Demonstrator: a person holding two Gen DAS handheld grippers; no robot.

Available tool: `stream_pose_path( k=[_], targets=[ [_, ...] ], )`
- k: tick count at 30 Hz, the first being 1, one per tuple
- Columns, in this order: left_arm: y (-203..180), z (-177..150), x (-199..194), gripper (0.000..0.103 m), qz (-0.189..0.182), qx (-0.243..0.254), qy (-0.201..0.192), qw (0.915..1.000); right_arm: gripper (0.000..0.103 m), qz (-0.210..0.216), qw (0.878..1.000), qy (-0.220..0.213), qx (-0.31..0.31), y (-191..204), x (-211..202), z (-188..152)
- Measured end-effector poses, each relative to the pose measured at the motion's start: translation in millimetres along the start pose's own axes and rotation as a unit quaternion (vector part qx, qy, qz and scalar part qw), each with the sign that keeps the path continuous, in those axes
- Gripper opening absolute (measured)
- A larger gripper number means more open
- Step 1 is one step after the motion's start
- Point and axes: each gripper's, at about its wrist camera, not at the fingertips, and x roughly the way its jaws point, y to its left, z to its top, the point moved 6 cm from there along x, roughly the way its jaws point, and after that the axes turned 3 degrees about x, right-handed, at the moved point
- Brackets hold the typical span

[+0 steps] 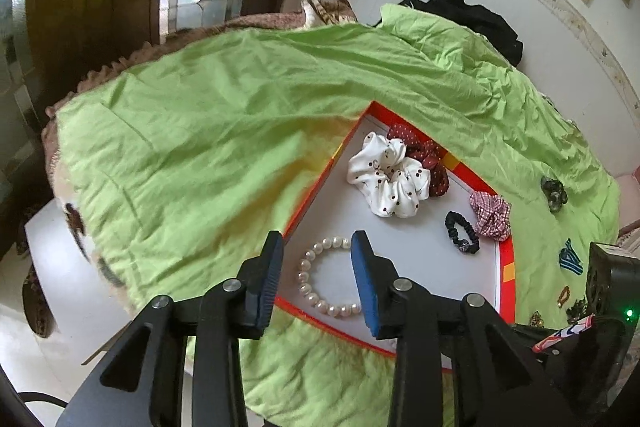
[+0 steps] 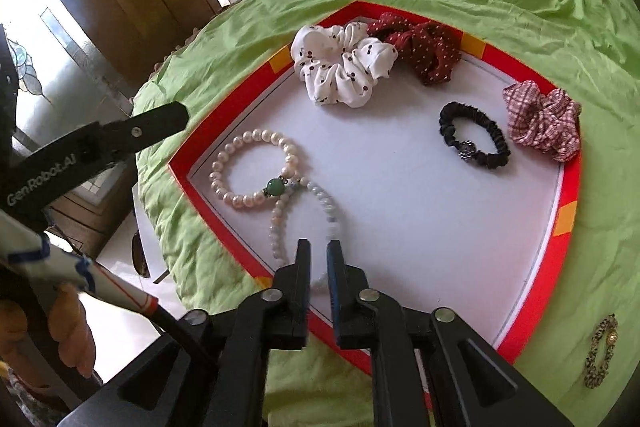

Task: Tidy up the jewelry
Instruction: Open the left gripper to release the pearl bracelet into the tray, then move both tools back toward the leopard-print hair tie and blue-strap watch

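Observation:
A white tray with a red rim (image 2: 567, 195) lies on a green cloth. In it a pearl bracelet (image 2: 240, 151) with one green bead overlaps a pale bead bracelet (image 2: 280, 223). My right gripper (image 2: 319, 247) hovers low over the pale bracelet's near end. Its jaws stand a narrow gap apart, with beads showing in the gap and no pad pressing on them. In the left wrist view my left gripper (image 1: 318, 241) is open above the pearl bracelet (image 1: 310, 267), which lies flat in the tray (image 1: 506, 259) corner, untouched.
The tray also holds a white dotted scrunchie (image 2: 340, 67), a red dotted one (image 2: 428, 51), a plaid one (image 2: 544, 123) and a black hair tie (image 2: 474, 141). A gold bracelet (image 2: 600, 351), a dark clip (image 1: 554, 193) and a blue striped piece (image 1: 570, 259) lie on the cloth (image 1: 200, 127). A hand (image 2: 76, 327) shows at lower left.

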Motion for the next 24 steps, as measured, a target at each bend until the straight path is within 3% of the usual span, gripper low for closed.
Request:
stream_pose_path(
  k=[2,11,24],
  targets=[
    [-0.4,-0.9,-7.4,0.037,0.005,0.001,-0.005,1.0000,0.025,-0.001,1.000,-0.009,-0.001,-0.9,-8.1,-2.1],
    [-14.8,-9.0,-37.0,0.042,0.018,0.012,-0.021,0.9995,0.027,-0.012,0.999,-0.035,0.007,-18.2,-47.5,-23.2],
    [-64.1,-21.7,-65.8,0.049,0.013,0.051,-0.029,0.9982,0.031,-0.065,0.995,-0.054,0.056,-96.5,-106.7,-91.1]
  ],
)
